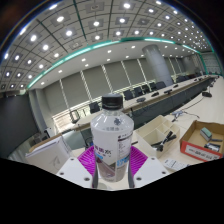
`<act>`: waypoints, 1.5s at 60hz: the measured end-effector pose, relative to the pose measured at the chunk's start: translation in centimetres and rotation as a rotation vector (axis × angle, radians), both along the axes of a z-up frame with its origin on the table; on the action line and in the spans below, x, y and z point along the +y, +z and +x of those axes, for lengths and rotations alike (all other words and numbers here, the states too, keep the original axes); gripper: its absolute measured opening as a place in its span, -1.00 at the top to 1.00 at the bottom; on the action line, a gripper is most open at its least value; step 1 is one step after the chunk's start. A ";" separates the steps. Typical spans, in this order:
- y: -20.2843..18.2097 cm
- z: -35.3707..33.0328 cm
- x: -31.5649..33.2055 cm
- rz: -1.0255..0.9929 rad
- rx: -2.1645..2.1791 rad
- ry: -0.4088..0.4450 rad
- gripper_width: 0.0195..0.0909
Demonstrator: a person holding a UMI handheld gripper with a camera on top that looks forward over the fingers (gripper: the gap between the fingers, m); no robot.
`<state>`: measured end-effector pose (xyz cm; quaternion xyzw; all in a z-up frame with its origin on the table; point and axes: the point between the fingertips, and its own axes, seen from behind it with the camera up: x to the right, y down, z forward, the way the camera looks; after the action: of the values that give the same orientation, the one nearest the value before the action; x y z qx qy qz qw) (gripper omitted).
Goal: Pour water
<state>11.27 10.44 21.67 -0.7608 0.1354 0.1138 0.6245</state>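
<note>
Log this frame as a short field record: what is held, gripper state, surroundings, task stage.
held object: clear water bottle, dark cap on, upright
gripper: hand-held gripper shut on the bottle, purple pads against its lower half
nearby: open cardboard box beside and beyond the bottle
setting: meeting room, long conference table, row of chairs
task stage: no pouring yet; no receiving vessel in view

From my remote station I can inspect only the lower end of the claw (110, 170). Its two fingers (76, 168) are pale, off-white, with flat angular faces. The inner faces carry magenta pads (106, 160) marked with a fine dotted or gridded texture. I can make out no cables, screws, lettering or sleeve from this camera.
</note>
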 end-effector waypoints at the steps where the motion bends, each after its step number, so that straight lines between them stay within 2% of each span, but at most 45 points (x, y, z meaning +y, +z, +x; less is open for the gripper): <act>1: -0.6 0.7 0.0 -0.010 -0.036 -0.005 0.39; 4: -3.6 3.0 0.3 -0.043 -0.135 -0.009 0.40; 14: -9.7 4.7 0.1 -0.144 -0.291 0.034 0.39; 24: -13.9 4.1 0.4 -0.180 -0.356 0.090 0.37; 33: -16.6 4.6 0.1 -0.208 -0.365 0.088 0.37; 41: -16.4 4.8 -0.3 -0.186 -0.338 0.075 0.29; 49: -16.5 4.9 -0.8 -0.202 -0.329 0.057 -0.07; 51: -16.6 5.2 -1.0 -0.219 -0.321 0.046 -0.19; 56: -15.8 5.7 -1.9 -0.241 -0.316 0.012 -0.74; 58: -15.4 6.0 -2.5 -0.248 -0.312 0.003 -0.82; 71: -11.4 4.2 -11.1 -0.382 -0.293 -0.045 -0.87; 90: -5.0 -4.4 -25.9 -0.461 -0.310 -0.056 -0.85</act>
<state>6.90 -15.43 16.66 -0.8872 0.0816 -0.0548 0.4509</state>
